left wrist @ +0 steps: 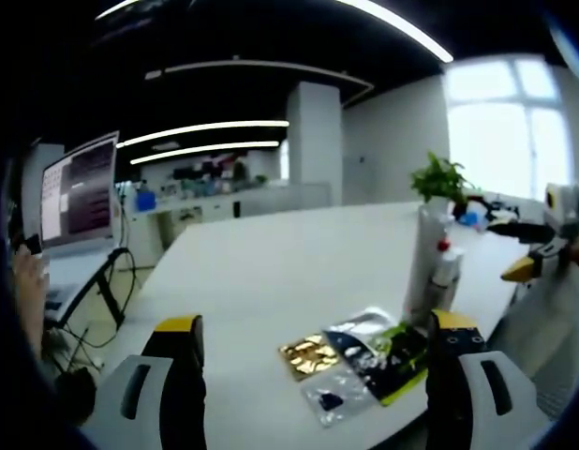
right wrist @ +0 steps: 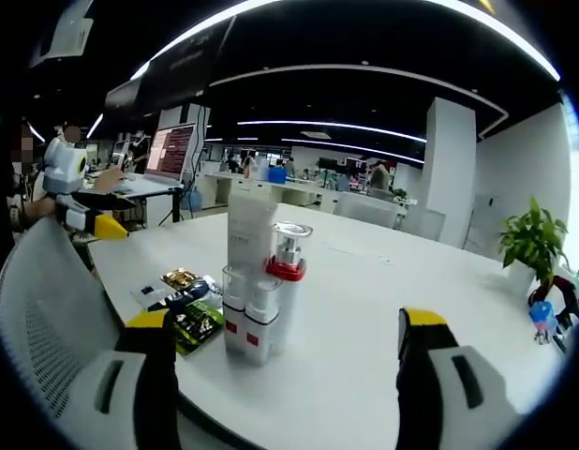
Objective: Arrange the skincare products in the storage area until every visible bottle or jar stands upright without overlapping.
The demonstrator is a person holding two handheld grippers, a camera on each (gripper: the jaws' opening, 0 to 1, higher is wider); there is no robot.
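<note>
A cluster of skincare products stands upright on the white table (right wrist: pixel 364 281): a tall white tube (right wrist: pixel 250 225), a pump bottle with a red collar (right wrist: pixel 288 258) and small white bottles with red bands (right wrist: pixel 247 323). My right gripper (right wrist: pixel 285 319) is open, short of the cluster, holding nothing. In the left gripper view the tube (left wrist: pixel 426 262) and a red-capped bottle (left wrist: pixel 447 267) stand at the right, beyond the open, unloaded left gripper (left wrist: pixel 316 323). Flat sachets (left wrist: pixel 360 361) lie beside them: gold, dark, green and clear.
The sachets (right wrist: pixel 182 300) lie left of the cluster near the table edge. A grey mesh chair (right wrist: pixel 41 309) stands at the left. A potted plant (left wrist: pixel 439 178) sits at the far table end, and a monitor (left wrist: pixel 79 192) stands on another desk.
</note>
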